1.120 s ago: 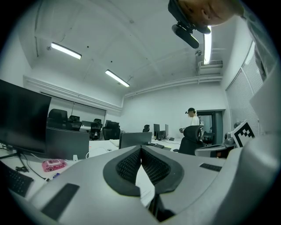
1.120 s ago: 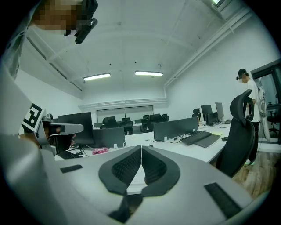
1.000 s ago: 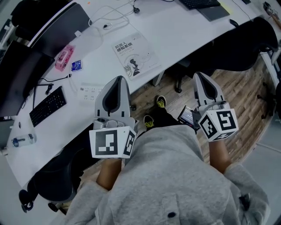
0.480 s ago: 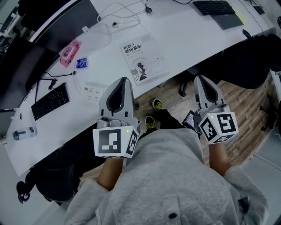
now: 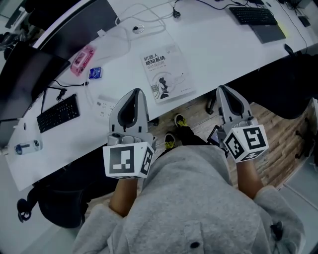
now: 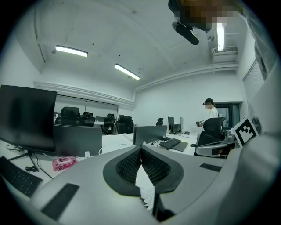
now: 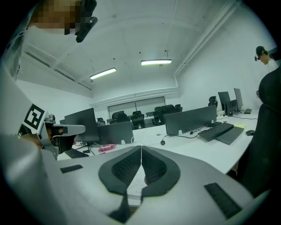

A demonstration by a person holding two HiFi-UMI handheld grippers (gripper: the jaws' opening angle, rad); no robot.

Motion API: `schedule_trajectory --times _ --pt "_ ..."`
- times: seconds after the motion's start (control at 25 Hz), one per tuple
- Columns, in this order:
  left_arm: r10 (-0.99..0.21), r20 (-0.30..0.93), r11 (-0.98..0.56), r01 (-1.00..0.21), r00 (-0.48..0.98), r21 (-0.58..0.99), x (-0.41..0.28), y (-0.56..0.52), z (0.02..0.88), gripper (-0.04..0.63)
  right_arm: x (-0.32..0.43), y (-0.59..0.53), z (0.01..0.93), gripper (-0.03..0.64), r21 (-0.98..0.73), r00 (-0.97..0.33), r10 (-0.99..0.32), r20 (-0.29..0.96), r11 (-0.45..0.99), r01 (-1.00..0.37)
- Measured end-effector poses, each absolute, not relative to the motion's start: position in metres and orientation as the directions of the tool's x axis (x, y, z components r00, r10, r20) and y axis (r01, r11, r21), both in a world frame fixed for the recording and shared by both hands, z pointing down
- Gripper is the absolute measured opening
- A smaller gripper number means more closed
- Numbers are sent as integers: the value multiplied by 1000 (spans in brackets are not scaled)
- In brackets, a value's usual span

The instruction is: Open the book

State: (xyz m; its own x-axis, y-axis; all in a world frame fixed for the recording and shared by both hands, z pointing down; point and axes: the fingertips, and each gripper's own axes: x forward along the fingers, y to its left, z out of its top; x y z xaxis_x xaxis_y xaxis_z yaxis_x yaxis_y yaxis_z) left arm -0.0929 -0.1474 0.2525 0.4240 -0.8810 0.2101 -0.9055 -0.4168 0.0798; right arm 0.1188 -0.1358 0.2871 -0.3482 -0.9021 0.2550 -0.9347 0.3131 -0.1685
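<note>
Holding both tools close in front of a grey sweatshirt (image 5: 198,203), the person is standing at the near rim of a white desk (image 5: 223,44). The left gripper (image 5: 134,92) is reaching just over that rim, its jaws pressed together with nothing between them. The right gripper (image 5: 222,90) is hanging short of the rim, above the wooden floor (image 5: 278,131), and its jaws are likewise closed and empty. Both are pointing forward on either side of the book, which looks like staging for an approach rather than a grip.

The book (image 5: 167,72) is lying closed and cover-up just beyond the tips, roughly between the two tools. Its near edge is sitting close to the desk's rim, probably so a jaw can get under the cover from the front. The jaws will likely need to part before either can catch the cover's edge.

To the book's right the desktop is lying bare, giving the right tool free room to come in. On the left a power strip (image 5: 105,105), a blue packet (image 5: 95,73) and a pink case (image 5: 82,60) are crowding the space, with a keyboard (image 5: 58,113) further out. Beyond the book a white cable (image 5: 130,31) is looping across the desk, and a second keyboard (image 5: 253,15) is sitting well apart at the far end. A black chair (image 5: 285,82) is standing near the right tool.
</note>
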Motion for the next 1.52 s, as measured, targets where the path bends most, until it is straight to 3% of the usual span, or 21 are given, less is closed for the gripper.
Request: schedule_trajectory --times 0.96,1.52 --pt "-871 370 -319 -945 323 73 -95 -181 316 11 116 -180 359 31 -335 -495 -789 366 384 -860" --pt "-847 405 -325 -938 344 116 -75 -200 344 12 106 -190 385 34 -393 -571 -706 420 426 -815"
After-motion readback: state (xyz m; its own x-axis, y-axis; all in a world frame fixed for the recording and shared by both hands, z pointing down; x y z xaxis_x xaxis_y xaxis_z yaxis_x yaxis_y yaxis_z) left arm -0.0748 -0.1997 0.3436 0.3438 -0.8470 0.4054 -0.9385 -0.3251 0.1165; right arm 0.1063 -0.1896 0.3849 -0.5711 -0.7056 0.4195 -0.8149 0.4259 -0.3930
